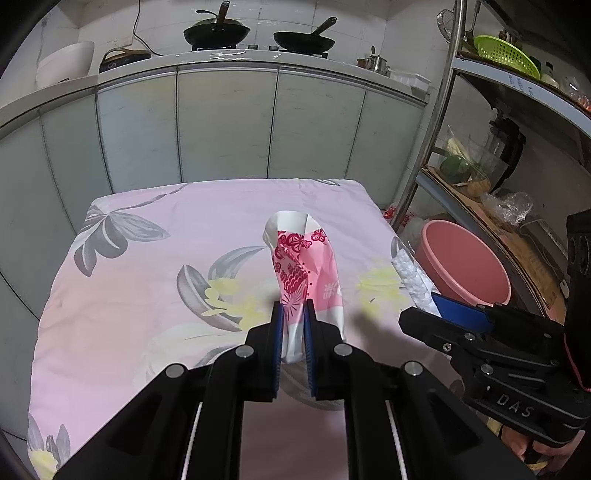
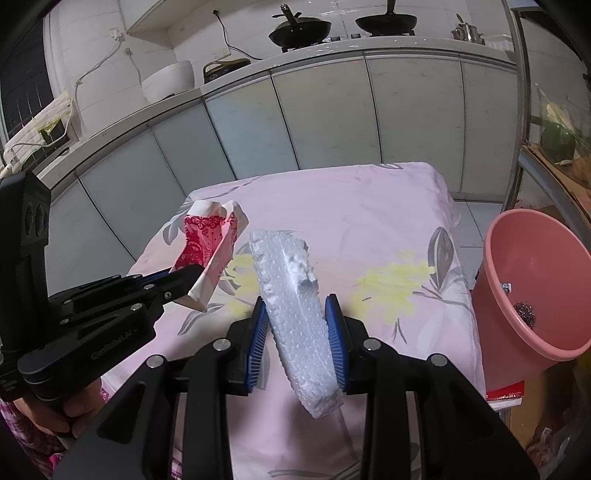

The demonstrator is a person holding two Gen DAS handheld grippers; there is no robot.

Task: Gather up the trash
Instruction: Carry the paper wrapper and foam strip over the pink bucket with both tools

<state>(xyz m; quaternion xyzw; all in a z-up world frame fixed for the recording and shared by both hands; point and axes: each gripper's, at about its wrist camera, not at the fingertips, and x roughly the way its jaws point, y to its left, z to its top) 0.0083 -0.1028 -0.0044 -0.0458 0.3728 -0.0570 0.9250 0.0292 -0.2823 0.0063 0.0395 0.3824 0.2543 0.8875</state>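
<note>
A white rice cooker (image 2: 170, 79) and a dark appliance (image 2: 225, 68) stood at the left of the kitchen counter (image 2: 258, 68), with two black woks (image 1: 217, 31) on the stove further right and a small steel kettle (image 1: 377, 63) beyond them. Below, a table covered by a pink floral cloth (image 1: 147, 258) carried the work. Over its middle the left gripper (image 1: 293, 314) was clamped on a crumpled paper wrapper (image 1: 303, 266), pink and white with red printed patterns, its open end pointing toward the cloth's far edge. The right wrist view showed the wrapper's folded, creased underside lifted clear of the cloth, which the left view hid. The right gripper (image 2: 298, 314), nearer the cloth's right edge, was closed on a long piece of white foam (image 2: 295, 295), beaded in texture and broken along one ragged side; the left view caught only a sliver of that foam behind the blue pad (image 1: 461, 310). Off the table's right edge stood a round pink plastic basin (image 2: 532, 277), and only the right view looked into it, showing a steel scouring ball (image 2: 524, 312) inside. A metal rack (image 1: 447, 110) at far right held a green basket (image 1: 506, 55).
</note>
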